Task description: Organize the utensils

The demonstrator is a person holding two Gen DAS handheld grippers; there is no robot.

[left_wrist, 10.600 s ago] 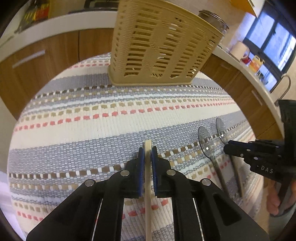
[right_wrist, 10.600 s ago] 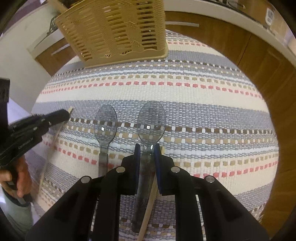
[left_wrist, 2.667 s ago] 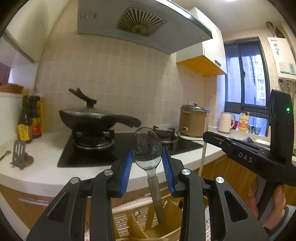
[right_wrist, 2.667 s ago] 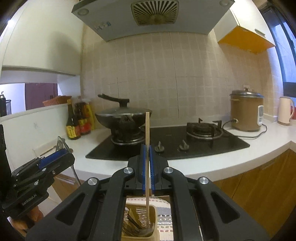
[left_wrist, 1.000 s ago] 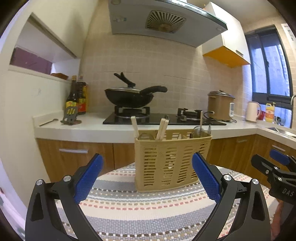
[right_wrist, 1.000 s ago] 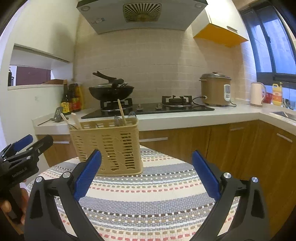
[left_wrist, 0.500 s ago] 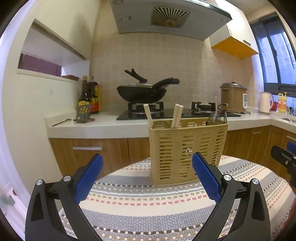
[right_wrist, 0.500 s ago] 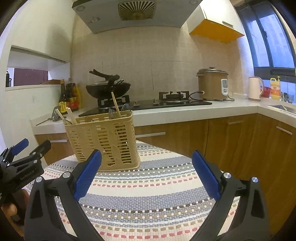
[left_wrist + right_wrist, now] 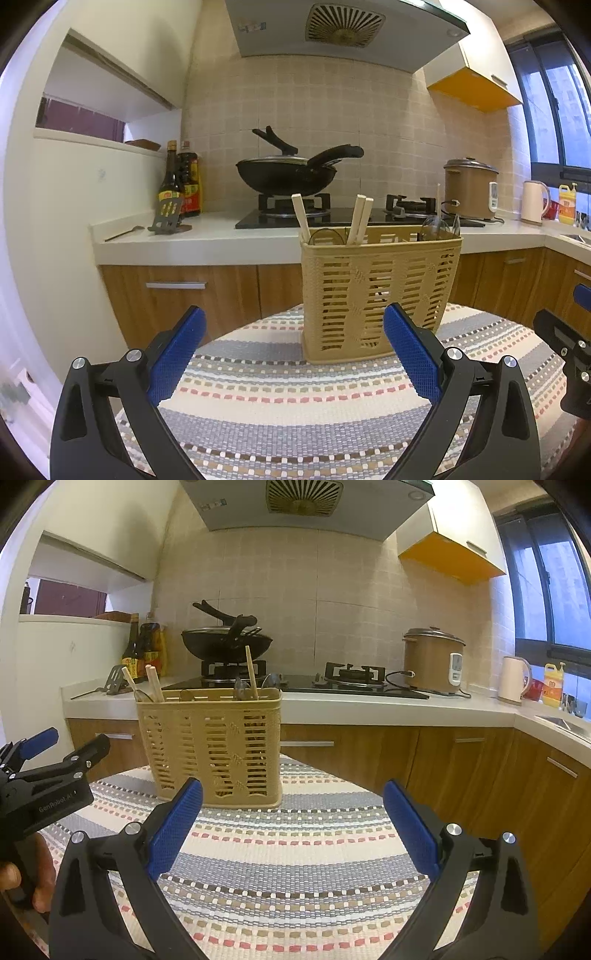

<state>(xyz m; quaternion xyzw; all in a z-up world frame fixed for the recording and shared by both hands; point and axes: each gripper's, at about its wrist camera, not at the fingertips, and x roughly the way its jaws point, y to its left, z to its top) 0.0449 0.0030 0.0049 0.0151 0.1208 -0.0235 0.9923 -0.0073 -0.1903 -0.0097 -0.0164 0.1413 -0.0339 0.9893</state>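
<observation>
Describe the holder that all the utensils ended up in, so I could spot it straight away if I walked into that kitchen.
Look at the table with the striped woven cloth in front of the counter. On it stands a tan plastic basket with slotted sides. Wooden chopsticks and clear spoons stick out of its top, and nothing else stands on that cloth.

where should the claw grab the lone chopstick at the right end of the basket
Grip the lone chopstick on the bare upper part that sticks above the basket rim, coming down from above. It stands nearly upright, tilted slightly, with its lower part hidden behind the slatted wall and spoon bowls crowding its base.
</observation>
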